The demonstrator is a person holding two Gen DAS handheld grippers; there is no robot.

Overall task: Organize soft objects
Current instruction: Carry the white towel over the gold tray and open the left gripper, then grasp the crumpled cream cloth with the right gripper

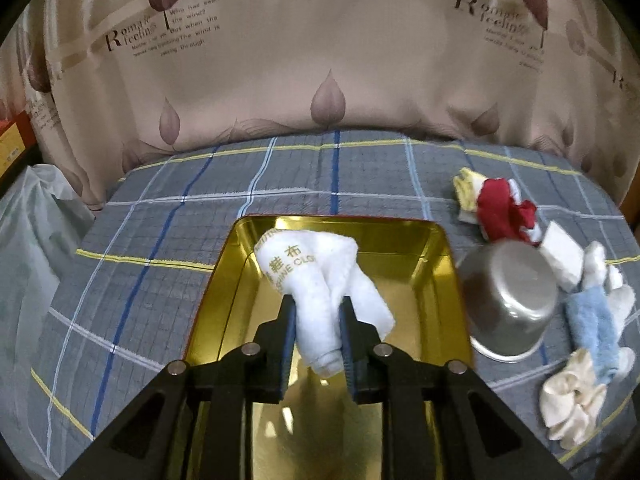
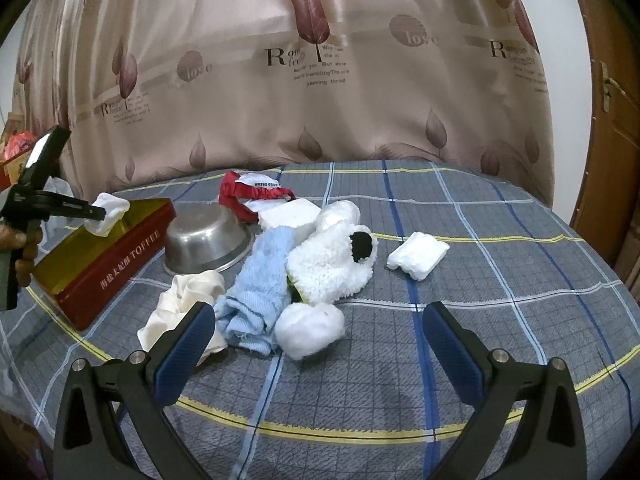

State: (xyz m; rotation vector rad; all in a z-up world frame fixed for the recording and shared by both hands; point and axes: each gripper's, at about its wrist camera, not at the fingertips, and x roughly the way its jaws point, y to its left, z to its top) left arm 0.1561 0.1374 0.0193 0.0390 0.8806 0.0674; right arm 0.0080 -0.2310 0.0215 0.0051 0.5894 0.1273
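Placing step: left gripper (image 1: 318, 316) clamps rolled white cloth with gold lettering (image 1: 320, 276) above open gold-lined red toffee tin (image 1: 448, 280); right gripper (image 2: 316, 340) gapes empty near the soft pile; next, likely lower and release.

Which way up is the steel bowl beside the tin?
Upside down. The steel bowl shows its flat base upward with its rim on the checked cloth, right of the toffee tin; the right wrist view agrees.
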